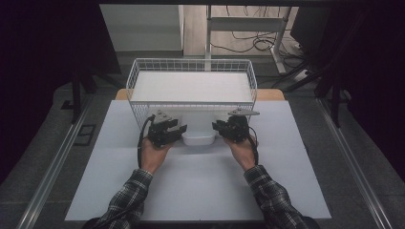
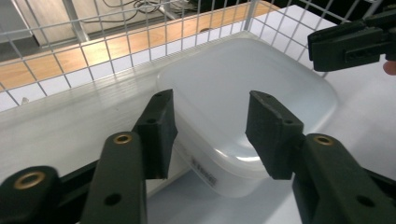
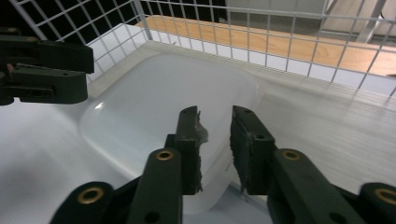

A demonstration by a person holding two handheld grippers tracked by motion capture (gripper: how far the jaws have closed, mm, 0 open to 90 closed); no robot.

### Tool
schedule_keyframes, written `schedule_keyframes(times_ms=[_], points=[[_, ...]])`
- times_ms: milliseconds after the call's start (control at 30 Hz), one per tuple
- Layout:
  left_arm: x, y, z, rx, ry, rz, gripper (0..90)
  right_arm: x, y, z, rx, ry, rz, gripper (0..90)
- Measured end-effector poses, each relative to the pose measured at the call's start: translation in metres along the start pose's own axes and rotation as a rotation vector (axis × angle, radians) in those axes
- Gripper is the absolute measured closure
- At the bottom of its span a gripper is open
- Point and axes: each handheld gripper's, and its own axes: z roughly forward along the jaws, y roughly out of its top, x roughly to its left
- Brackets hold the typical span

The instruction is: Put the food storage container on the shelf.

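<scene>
— What have you got in front of you?

— A white sheet (image 1: 200, 186) covers the table, and at its far side stands a white wire basket (image 1: 191, 65) with a flat white slab inside. Just near of the basket's front wall sits a small frosted plastic tub (image 1: 198, 138), upside down by the look of it, its smooth rounded base facing up. It lies between my two hands, about the middle of the table from left to right.

— And your left gripper?

— My left gripper (image 1: 168, 132) is at the tub's left side, right against the basket front. In the left gripper view its fingers (image 2: 159, 133) stand wide apart with the tub's near corner (image 2: 243, 140) lying between them. They hold nothing. Whether either pad touches the plastic, I cannot tell. There is a small printed label on the tub's side wall, too blurred to read.

— The right one?

— My right gripper (image 1: 228, 128) is at the tub's right side. In the right gripper view (image 3: 215, 149) the fingers (image 3: 189, 144) are much closer together, only a narrow gap left, and the tub's edge (image 3: 154, 126) runs into that gap. It looks as if they are nipping the rim, but I cannot tell whether they really grip it. The pads are frayed at their edges.

— Do the grippers see each other?

— Yes, each view shows the other gripper across the tub, at the far edge of it, with the basket mesh and a strip of wooden tabletop (image 3: 289, 44) behind.
</scene>
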Motion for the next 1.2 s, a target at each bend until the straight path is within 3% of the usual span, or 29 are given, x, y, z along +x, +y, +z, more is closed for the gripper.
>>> schedule_keyframes(times_ms=[200, 400, 600, 767, 900, 1200], points=[[-0.002, -0.008, -0.012, -0.012, -0.062, -0.021, 35.4, 0.004, -0.002, -0.013, -0.004, 0.037, -0.021, 80.3], [-0.006, -0.022, -0.026, 0.007, -0.137, -0.061, 21.2, 0.008, -0.009, -0.022, 0.007, 0.077, -0.060, 85.2], [-0.011, -0.037, -0.042, 0.020, -0.162, -0.037, 13.5, 0.018, -0.012, -0.028, 0.029, 0.090, -0.129, 88.7], [-0.020, -0.052, -0.056, 0.021, -0.137, 0.015, 9.8, 0.027, -0.017, -0.031, 0.047, 0.112, -0.156, 88.8], [-0.024, -0.063, -0.064, 0.007, -0.136, 0.022, 8.1, 0.033, -0.021, -0.028, 0.066, 0.129, -0.172, 88.7], [-0.038, -0.086, -0.075, 0.034, -0.110, 0.098, 5.2, 0.041, -0.027, -0.021, 0.098, 0.156, -0.185, 88.7]])
